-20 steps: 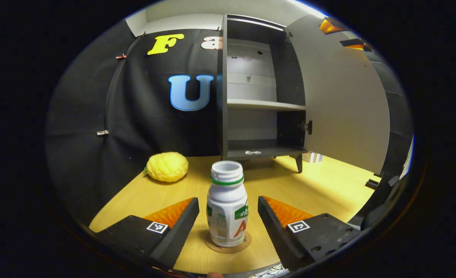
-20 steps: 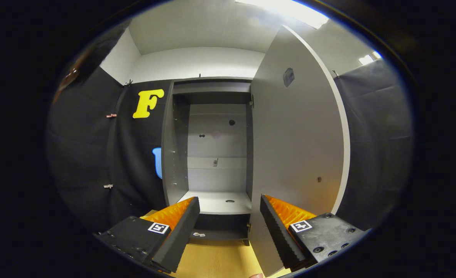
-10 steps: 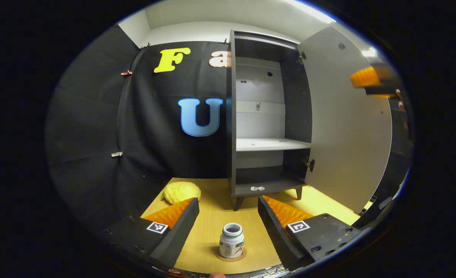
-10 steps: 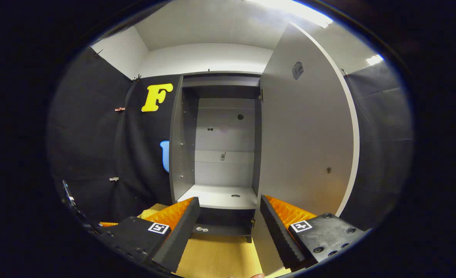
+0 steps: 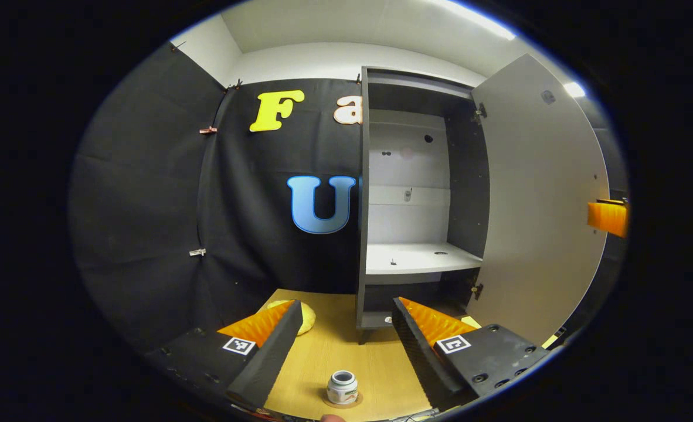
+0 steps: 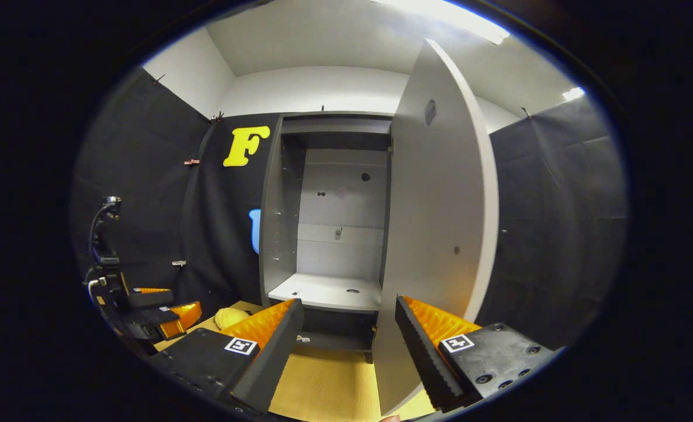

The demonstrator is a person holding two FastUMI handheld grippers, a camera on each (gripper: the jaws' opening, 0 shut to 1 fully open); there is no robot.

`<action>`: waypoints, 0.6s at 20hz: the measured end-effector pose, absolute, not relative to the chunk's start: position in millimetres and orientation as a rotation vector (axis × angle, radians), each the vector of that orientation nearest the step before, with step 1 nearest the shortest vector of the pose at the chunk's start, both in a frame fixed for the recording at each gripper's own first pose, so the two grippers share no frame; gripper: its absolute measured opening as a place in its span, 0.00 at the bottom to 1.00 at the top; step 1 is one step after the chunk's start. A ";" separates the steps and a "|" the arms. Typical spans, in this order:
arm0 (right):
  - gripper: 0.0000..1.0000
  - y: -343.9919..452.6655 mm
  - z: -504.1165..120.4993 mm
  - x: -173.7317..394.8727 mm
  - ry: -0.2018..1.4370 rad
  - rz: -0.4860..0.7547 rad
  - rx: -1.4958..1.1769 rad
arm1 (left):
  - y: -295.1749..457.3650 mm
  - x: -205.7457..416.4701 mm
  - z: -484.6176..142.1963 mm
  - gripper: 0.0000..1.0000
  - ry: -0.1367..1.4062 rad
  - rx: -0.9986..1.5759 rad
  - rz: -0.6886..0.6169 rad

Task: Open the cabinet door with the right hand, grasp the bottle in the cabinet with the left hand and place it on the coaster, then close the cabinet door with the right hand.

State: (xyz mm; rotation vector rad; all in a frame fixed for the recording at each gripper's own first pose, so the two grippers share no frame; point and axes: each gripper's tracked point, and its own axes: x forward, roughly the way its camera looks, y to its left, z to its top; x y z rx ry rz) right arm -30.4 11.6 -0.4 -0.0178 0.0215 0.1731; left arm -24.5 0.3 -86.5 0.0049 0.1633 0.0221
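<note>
Bottle (image 5: pixel 342 387) stands upright on its coaster (image 5: pixel 342 402) on the desk (image 5: pixel 346 357), apart from my left gripper (image 5: pixel 342 328), whose fingers are spread and hold nothing. My right gripper (image 6: pixel 346 331) is likewise released, near the edge of the open cabinet door (image 6: pixel 440 234). A yellow fruit (image 5: pixel 306 316) lies beside the cabinet (image 5: pixel 417 193).

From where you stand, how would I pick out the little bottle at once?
Start at the tall grey cabinet with its door swung open, then come forward along the wooden table. The bottle stands upright on a round coaster near the front edge. It is small, white and uncapped, unlike the bumpy yellow object farther back.
</note>
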 end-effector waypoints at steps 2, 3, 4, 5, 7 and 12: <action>0.97 -4.4 1.1 -38.8 0.013 0.183 -0.005 | -7.5 -21.3 -78.8 0.96 0.156 -0.003 0.038; 0.97 -15.6 -1.2 -42.6 0.017 0.185 -0.003 | -11.5 -19.5 -73.9 0.96 0.148 -0.001 0.048; 0.97 -25.7 -3.3 -45.8 0.025 0.185 0.005 | -15.7 -17.3 -69.6 0.96 0.144 0.008 0.059; 0.97 -35.7 -3.7 -48.8 0.033 0.188 0.021 | -21.3 -14.9 -66.1 0.96 0.138 0.017 0.068; 1.00 -54.6 -1.2 -54.1 0.040 0.196 0.058 | -35.4 -9.3 -61.7 0.96 0.133 0.027 0.074; 0.98 -116.2 -4.9 -52.8 0.045 0.152 0.071 | -73.8 -0.2 -49.1 0.96 0.110 0.041 0.071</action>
